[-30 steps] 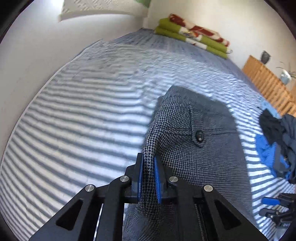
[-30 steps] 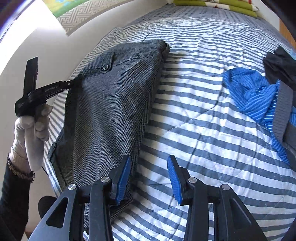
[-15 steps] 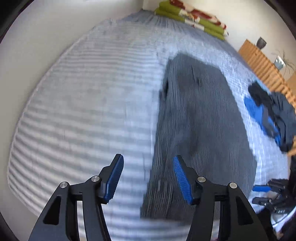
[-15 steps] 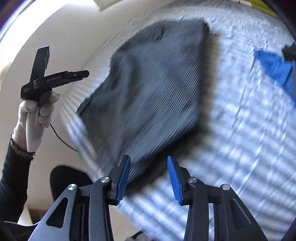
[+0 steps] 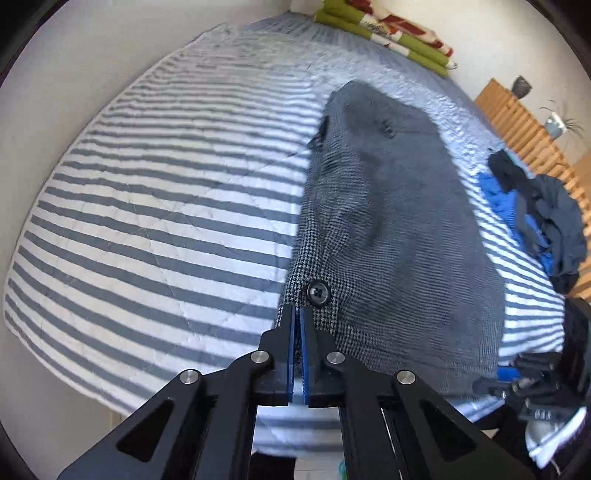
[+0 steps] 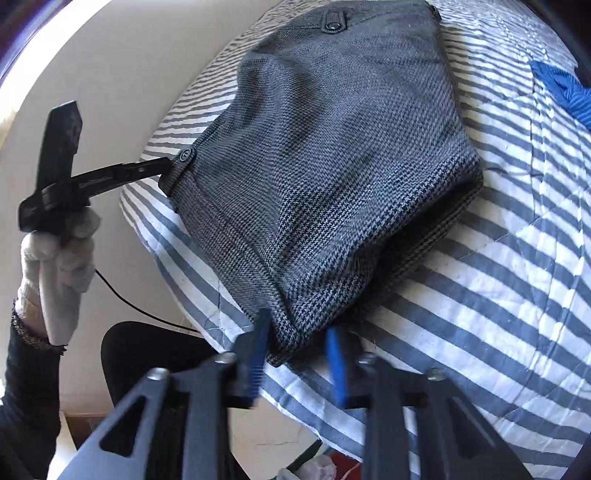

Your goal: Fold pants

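The folded grey houndstooth woven pants (image 6: 332, 166) lie at the near corner of the blue-and-white striped quilted bed (image 5: 155, 221). The left gripper (image 5: 297, 321) is clamped on the buttoned waistband edge. The right gripper (image 6: 295, 350) is closing, its jaws narrow around the near fold corner.

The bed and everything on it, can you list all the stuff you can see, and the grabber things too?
Pants: one, grey check, folded on the bed's near part.
Bedspread: one, white with grey stripes, covering the bed.
Clothes pile: one heap, blue and dark, on the bed's right side.
Folded blanket: one, green, red and white, at the far end.
Wooden slats: one set, light brown, beyond the bed at right.
Left gripper: black with blue pads, shut on the pants' waistband corner by a button.
Right gripper: black with blue pads, closing around the pants' near corner.
Gloved hand: white, holding the left gripper.
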### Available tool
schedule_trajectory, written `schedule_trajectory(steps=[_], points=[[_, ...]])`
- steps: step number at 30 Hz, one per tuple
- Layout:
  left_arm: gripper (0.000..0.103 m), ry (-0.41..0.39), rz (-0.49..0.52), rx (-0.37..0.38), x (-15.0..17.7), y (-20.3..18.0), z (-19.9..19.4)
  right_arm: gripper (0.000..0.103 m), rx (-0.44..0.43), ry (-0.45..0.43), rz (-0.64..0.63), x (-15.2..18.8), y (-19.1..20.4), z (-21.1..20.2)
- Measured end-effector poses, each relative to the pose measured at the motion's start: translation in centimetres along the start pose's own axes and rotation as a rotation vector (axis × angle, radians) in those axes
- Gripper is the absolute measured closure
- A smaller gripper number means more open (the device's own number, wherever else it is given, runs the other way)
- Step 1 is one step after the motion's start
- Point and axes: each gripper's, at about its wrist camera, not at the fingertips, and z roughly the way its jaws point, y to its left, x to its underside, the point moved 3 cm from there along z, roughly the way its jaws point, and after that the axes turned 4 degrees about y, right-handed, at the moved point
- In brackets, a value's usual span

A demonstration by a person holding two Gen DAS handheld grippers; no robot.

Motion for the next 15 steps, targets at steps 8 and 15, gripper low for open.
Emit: schedule_trajectory(steps=[8, 15], points=[[0.103, 0.06, 0.026, -0.156, 2.4, 0.4, 1.9, 0.082, 0.088, 0.044, -0.088, 0.4, 0.5, 0.3], [0.086, -0.047, 0.034, -0.083, -2.0, -0.9, -0.9, 0.074, 0.03, -0.011, -0.139, -0.1, 0.2, -4.4]])
